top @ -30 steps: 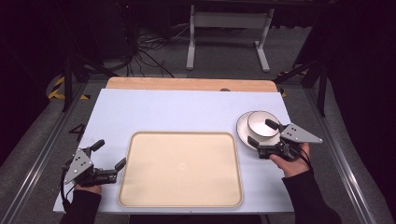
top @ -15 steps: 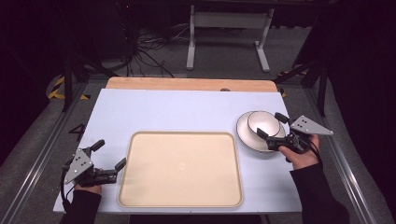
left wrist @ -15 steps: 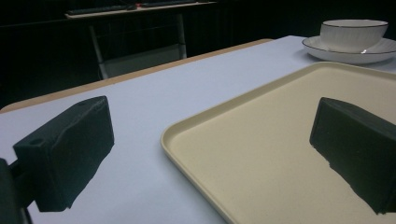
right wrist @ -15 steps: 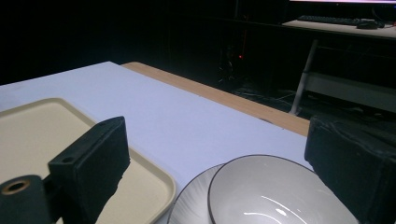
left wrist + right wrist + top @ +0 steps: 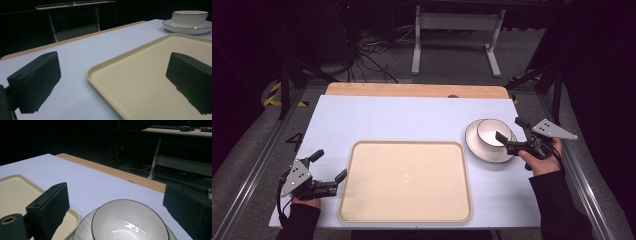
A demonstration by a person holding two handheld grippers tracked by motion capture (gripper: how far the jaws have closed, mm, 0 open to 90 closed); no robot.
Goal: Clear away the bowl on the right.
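Note:
A white bowl (image 5: pixel 488 131) with a dark rim stands on a white plate (image 5: pixel 477 147) at the table's right. My right gripper (image 5: pixel 510 129) is open at the bowl's right edge; one jaw tip lies over the bowl's rim and the other reaches past the plate. From the right gripper view, the bowl (image 5: pixel 127 225) sits low between the spread jaws on its plate (image 5: pixel 83 231). A beige tray (image 5: pixel 404 182) lies empty at the front centre. My left gripper (image 5: pixel 330 164) is open at the tray's left edge, and its view looks across the tray (image 5: pixel 150 75) to the bowl (image 5: pixel 189 17).
The pale blue table top (image 5: pixel 402 117) has a wooden strip (image 5: pixel 412 90) along its far edge. A metal frame rail (image 5: pixel 252 165) runs down the left side. Behind the table are a stand's white legs (image 5: pixel 452 35) and cables on the floor.
My right gripper has swung from the near side of the plate round to the bowl's right side, still open. The bowl, the tray and my left gripper have not moved.

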